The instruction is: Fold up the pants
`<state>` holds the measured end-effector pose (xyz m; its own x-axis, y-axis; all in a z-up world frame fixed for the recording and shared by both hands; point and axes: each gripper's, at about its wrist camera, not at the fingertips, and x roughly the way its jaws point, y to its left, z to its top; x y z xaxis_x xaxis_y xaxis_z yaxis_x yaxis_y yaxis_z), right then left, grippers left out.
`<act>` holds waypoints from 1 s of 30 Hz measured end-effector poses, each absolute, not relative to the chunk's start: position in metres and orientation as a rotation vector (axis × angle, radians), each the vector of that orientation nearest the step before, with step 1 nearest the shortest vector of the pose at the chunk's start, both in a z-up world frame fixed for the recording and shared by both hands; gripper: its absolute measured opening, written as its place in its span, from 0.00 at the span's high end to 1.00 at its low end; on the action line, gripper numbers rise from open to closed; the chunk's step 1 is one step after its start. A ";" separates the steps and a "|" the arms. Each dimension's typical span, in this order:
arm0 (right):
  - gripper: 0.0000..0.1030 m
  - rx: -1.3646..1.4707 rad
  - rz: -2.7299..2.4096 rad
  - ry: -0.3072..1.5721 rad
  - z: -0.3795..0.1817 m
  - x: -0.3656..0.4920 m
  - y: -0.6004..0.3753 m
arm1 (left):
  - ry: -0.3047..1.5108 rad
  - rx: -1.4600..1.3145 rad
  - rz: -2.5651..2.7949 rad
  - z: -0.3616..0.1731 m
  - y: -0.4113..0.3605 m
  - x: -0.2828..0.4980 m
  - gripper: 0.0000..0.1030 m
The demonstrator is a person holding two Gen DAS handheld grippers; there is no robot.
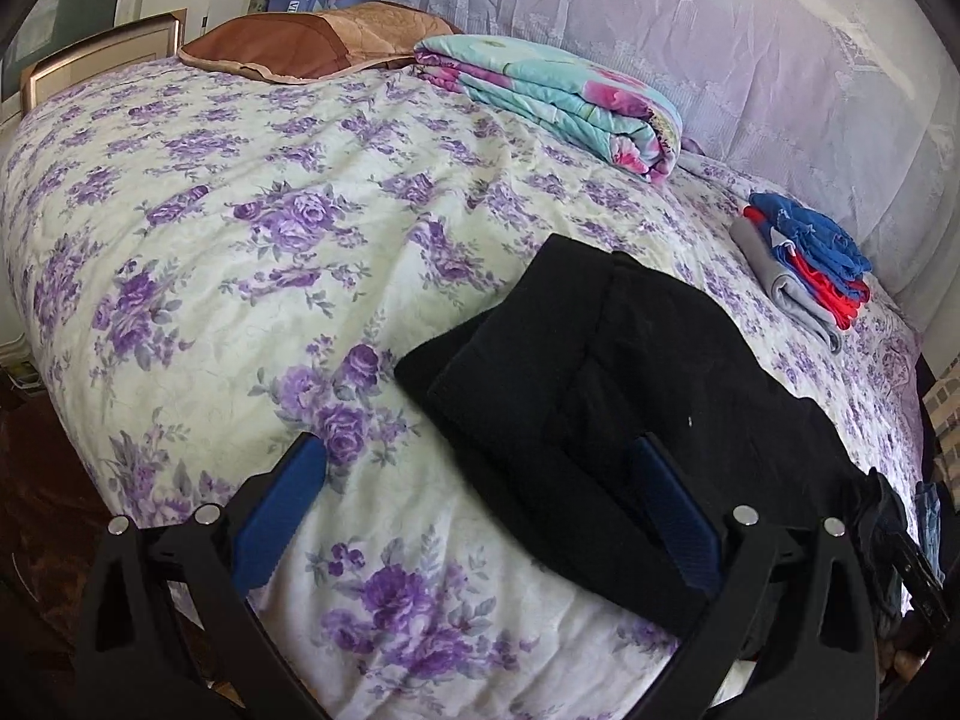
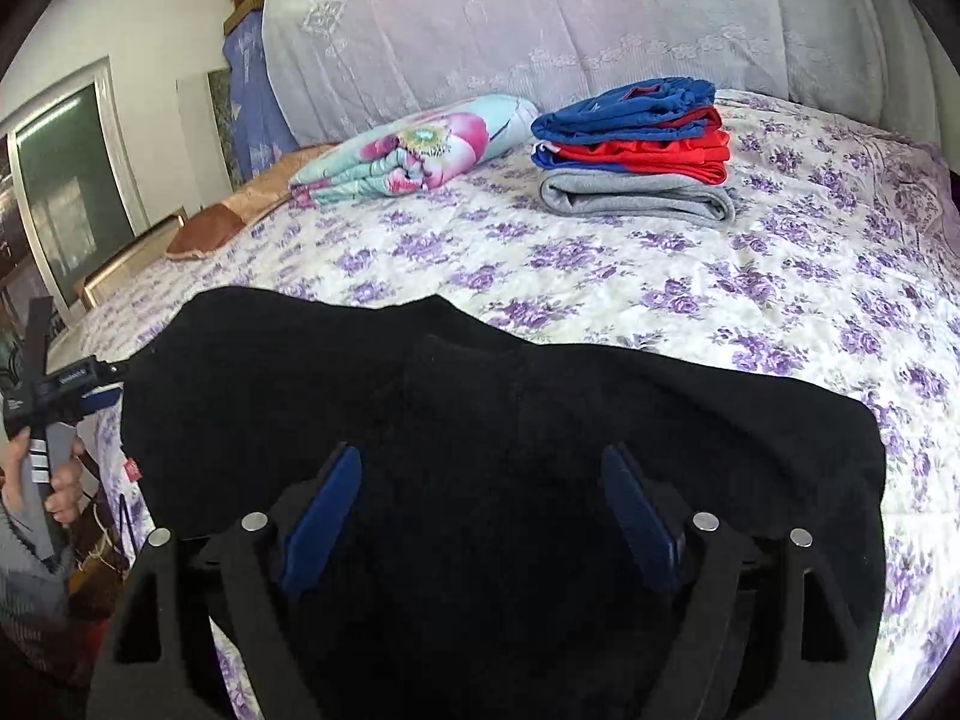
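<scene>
The black pants [image 1: 606,396] lie folded on the near edge of the bed; in the right wrist view the pants [image 2: 480,408] fill the lower middle. My left gripper [image 1: 480,468] is open and empty, with its right finger over the pants' left edge and its left finger over the bedspread. My right gripper [image 2: 480,480] is open, just above the middle of the pants, holding nothing. The left gripper also shows at the far left of the right wrist view [image 2: 90,390], at the pants' left end.
The bed has a purple-flowered spread [image 1: 252,252]. A stack of folded blue, red and grey clothes [image 2: 636,156] sits at the back. A folded floral quilt [image 1: 558,96] and a brown pillow [image 1: 300,42] lie near a lace-covered headboard [image 2: 570,18].
</scene>
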<state>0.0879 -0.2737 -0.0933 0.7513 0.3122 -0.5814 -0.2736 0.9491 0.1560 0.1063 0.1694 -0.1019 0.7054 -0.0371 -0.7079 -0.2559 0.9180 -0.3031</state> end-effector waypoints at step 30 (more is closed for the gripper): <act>0.12 0.420 0.104 0.536 -0.088 0.047 -0.409 | 0.747 -0.740 -0.102 -0.114 0.208 0.118 0.50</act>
